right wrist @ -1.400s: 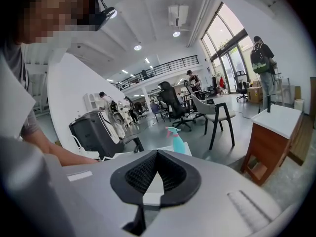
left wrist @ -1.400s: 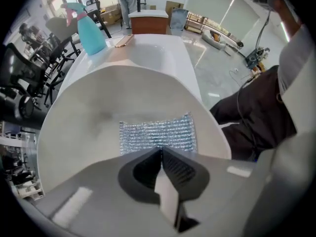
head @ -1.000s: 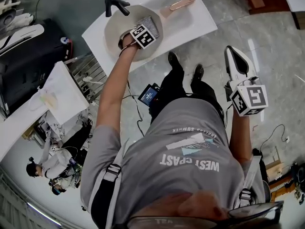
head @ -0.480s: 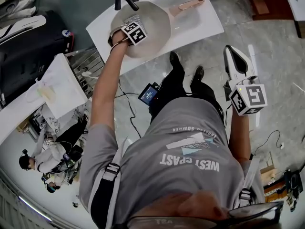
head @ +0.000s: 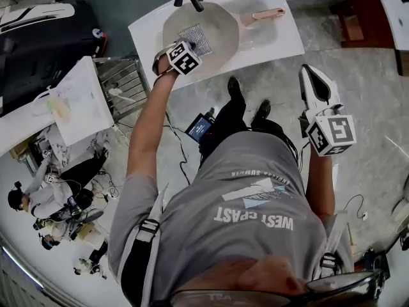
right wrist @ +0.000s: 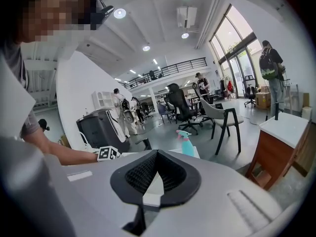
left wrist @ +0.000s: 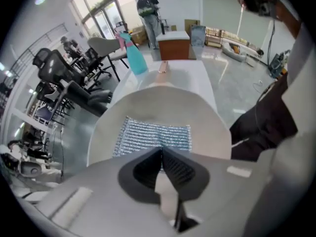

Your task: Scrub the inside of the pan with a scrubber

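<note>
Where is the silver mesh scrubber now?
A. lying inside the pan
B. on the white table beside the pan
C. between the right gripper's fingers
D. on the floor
A: the scrubber lies flat on the inner bottom of the pan, as the head view and the left gripper view show.

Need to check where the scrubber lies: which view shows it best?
The left gripper view: the scrubber fills the middle, flat inside the pan, beyond the left gripper. The head view shows it small in the pan; the right gripper view misses it.
</note>
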